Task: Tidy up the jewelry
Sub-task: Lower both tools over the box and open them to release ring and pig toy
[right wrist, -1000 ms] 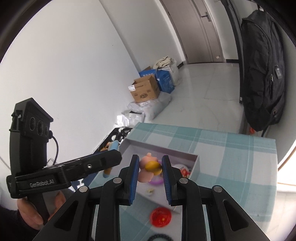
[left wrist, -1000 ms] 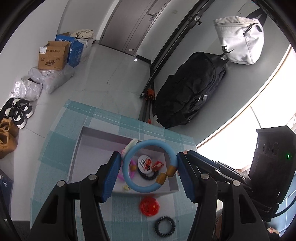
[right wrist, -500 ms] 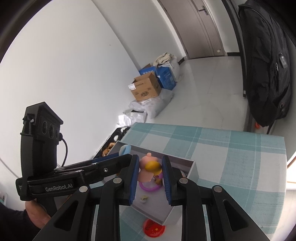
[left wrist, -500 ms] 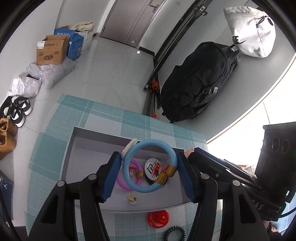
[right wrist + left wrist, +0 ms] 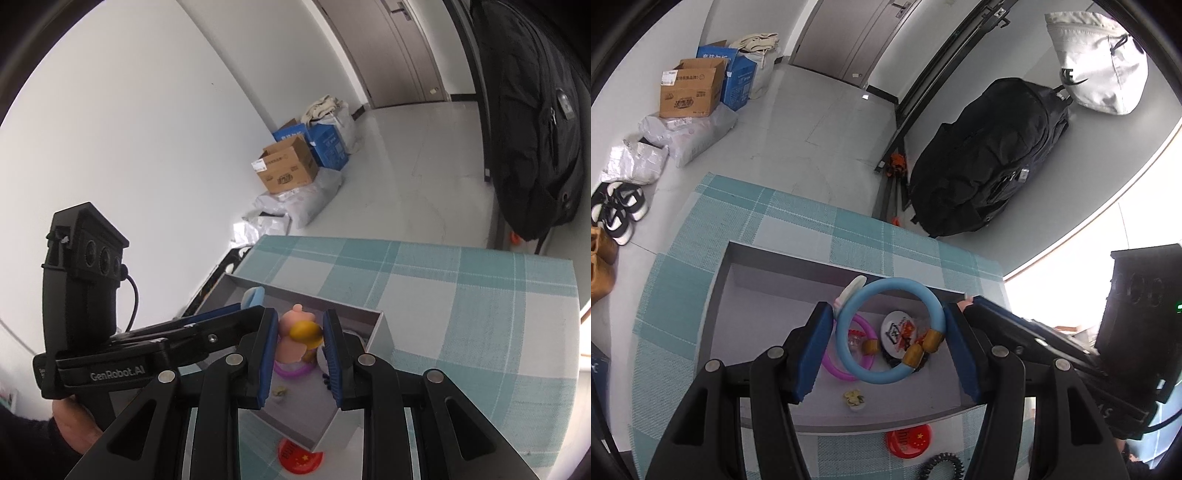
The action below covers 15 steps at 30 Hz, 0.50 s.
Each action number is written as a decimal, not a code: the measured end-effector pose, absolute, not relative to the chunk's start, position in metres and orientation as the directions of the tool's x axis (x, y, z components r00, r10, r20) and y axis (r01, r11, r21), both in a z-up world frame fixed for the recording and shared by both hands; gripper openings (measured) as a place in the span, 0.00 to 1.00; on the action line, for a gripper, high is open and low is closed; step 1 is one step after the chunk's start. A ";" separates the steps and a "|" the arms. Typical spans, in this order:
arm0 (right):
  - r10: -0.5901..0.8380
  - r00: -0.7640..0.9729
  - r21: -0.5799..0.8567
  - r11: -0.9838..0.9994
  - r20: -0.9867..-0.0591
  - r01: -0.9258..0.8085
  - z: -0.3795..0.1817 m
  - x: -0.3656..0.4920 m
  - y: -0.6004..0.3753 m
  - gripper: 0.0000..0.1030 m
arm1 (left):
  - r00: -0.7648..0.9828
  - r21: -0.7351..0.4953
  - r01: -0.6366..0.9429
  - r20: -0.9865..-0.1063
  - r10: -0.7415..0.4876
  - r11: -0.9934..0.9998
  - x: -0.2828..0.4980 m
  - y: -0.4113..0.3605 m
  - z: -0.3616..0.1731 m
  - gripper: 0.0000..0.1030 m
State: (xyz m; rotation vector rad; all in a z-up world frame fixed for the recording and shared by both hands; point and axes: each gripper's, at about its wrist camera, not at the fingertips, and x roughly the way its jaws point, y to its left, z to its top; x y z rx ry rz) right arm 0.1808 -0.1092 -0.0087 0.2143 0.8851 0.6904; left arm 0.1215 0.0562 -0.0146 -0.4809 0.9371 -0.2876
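Both tongs now carried over the box point(image 5: 724, 295): left gripper point(image 5: 882, 341) clamped on blue ring point(image 5: 849, 354), right gripper point(image 5: 300, 345) on pink toy point(image 5: 291, 343); red disc point(image 5: 908, 441) left at 6 o'clock; release judged next.

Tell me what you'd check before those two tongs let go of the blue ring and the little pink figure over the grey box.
1. Blue ring gripped between left tongs: ok.
2. Pink figure gripped between right tongs: ok.
3. Both tongs over the grey box: ok.
4. Bare floor in the box for landing: ok, its left part is free; pink bangle and round badge lie under the ring.
5. Height above the box floor: cannot tell.
6. Everything collected: not ok, red disc and black coil band lie outside on the cloth.
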 end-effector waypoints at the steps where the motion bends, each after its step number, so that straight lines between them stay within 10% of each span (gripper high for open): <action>1: 0.634 0.437 0.445 0.767 -0.638 -0.463 -0.009 0.182 -0.109 0.25 | 0.565 -0.536 0.031 -0.687 -0.457 0.844 0.122 0.058 -0.015 0.55; 7: 0.627 0.474 0.433 0.775 -0.618 -0.460 -0.003 0.179 -0.116 0.27 | 0.526 -0.627 -0.010 -0.666 -0.530 0.779 0.127 0.068 -0.023 0.55; 15: 0.608 0.535 0.435 0.793 -0.586 -0.426 0.005 0.166 -0.137 0.63 | 0.565 -0.559 0.011 -0.681 -0.467 0.829 0.119 0.062 -0.011 0.81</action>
